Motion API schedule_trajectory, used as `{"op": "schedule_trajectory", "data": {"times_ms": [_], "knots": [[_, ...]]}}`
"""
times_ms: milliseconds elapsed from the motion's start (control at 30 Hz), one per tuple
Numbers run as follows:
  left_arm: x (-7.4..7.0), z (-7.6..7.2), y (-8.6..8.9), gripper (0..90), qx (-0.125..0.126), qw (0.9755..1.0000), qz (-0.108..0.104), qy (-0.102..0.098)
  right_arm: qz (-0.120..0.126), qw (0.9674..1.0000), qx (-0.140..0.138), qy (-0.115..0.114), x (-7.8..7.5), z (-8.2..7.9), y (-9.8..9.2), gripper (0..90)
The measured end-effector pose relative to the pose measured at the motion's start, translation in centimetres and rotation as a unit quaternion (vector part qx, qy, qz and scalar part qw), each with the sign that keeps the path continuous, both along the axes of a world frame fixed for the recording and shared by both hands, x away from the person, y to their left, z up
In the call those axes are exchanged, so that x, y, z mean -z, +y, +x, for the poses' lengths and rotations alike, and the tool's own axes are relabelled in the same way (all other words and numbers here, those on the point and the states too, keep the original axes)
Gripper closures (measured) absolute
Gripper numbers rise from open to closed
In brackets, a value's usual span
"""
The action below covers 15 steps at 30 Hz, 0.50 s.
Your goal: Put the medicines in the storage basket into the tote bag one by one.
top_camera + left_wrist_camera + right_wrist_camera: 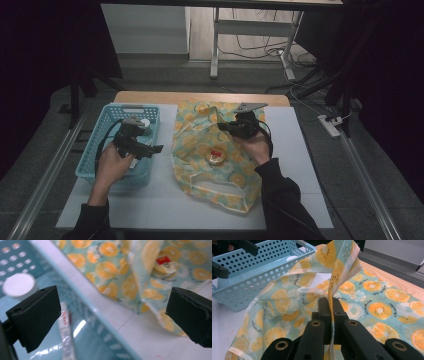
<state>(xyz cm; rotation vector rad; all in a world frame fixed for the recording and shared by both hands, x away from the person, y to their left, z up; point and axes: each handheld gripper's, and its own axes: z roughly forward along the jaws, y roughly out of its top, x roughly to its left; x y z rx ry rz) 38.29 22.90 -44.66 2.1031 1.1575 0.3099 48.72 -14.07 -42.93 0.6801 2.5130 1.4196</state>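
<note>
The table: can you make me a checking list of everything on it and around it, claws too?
Surface: white mat on a wooden table.
Job's things: orange-print bag lying on the mat, with a round tin showing at it; one bag edge is lifted.
Clutter: blue basket holding a white lid and a tube.
Claws: right claw shut on the bag's edge; left claw open, empty, over the basket's rim.
Cables: a black one loops from each claw; more lie on the floor by a power strip.
Surroundings: white desk frame behind, dark floor, metal rails at the sides.
</note>
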Motion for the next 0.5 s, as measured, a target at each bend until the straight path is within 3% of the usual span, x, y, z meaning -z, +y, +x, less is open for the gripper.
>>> {"op": "schedule_trajectory", "data": {"times_ms": [500], "knots": [[2.2, 0.4, 3.4, 0.0, -0.046, 0.9980, 0.038, 0.023, 0.003, 1.0000, -0.005, 0.000, 0.0, 0.0, 0.0, 89.5]]}}
